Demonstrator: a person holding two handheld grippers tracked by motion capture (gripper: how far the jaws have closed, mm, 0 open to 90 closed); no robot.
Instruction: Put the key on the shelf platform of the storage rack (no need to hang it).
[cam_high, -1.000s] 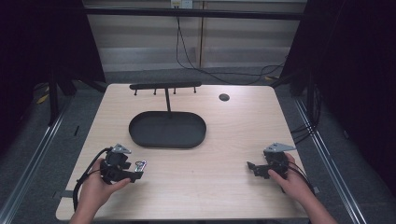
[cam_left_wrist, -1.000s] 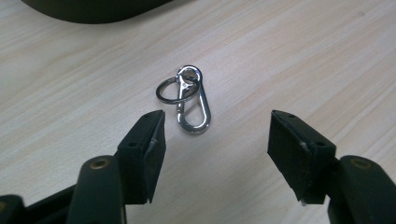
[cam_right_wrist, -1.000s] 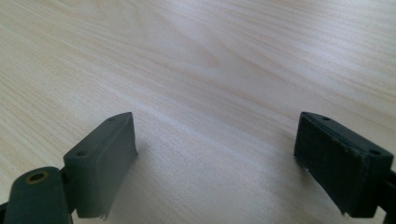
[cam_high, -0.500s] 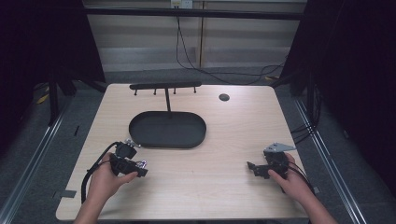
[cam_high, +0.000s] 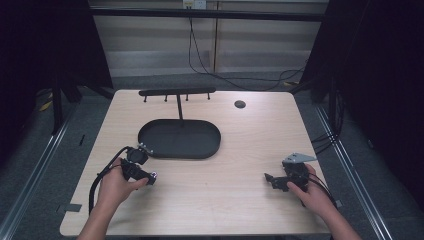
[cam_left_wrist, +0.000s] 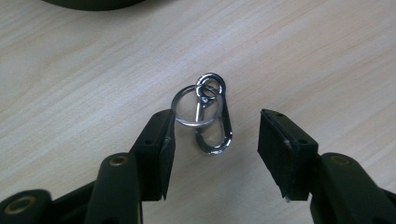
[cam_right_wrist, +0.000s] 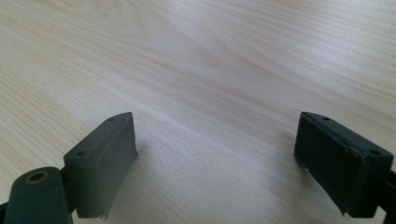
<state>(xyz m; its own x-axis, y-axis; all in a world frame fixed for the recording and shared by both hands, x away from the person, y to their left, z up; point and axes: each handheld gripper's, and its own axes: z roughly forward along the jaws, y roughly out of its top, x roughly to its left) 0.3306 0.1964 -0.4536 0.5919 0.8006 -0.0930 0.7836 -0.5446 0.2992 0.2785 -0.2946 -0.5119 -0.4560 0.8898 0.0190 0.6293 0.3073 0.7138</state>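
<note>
- Pale wood-grain table (cam_high: 235, 150), dark curtained surroundings, cables hanging down the back wall.
- Left gripper (cam_high: 150, 178): since a second ago it has slid across the tabletop from near the front-left edge toward the middle and slightly toward the tray, and its jaws have just been closing.
- Jaw state, left: part-way in and not yet pinching. In the left gripper view the clip lies between the two pads; the left pad sits just at the rim of the ring, the right pad stands apart from the clip.
- Carabiner clip with key ring (cam_left_wrist: 208, 113): silver, flat on the table in front of the person's left hand, near the front rim of the tray; seen as a small bright glint at the gripper's tip in the high view.
- Reading: the approach looks finished and the grasp begun; closing further should catch the clip, though a thin flat piece may slide or tilt between the pads.
- Right gripper (cam_high: 272, 180): resting at the front right of the table, unmoved, jaws wide apart over bare wood, nothing between them.
- Black oval tray (cam_high: 180, 140): mid-table, empty, just beyond the left gripper.
- Black hook rack (cam_high: 177, 93): a post rising from the tray's far side with a crossbar and small pegs; nothing hung.
- Round dark hole (cam_high: 240, 104): far right of the table, well apart.
- Obstructions: none between clip and tray; the left gripper's cable loops beside the wrist.
</note>
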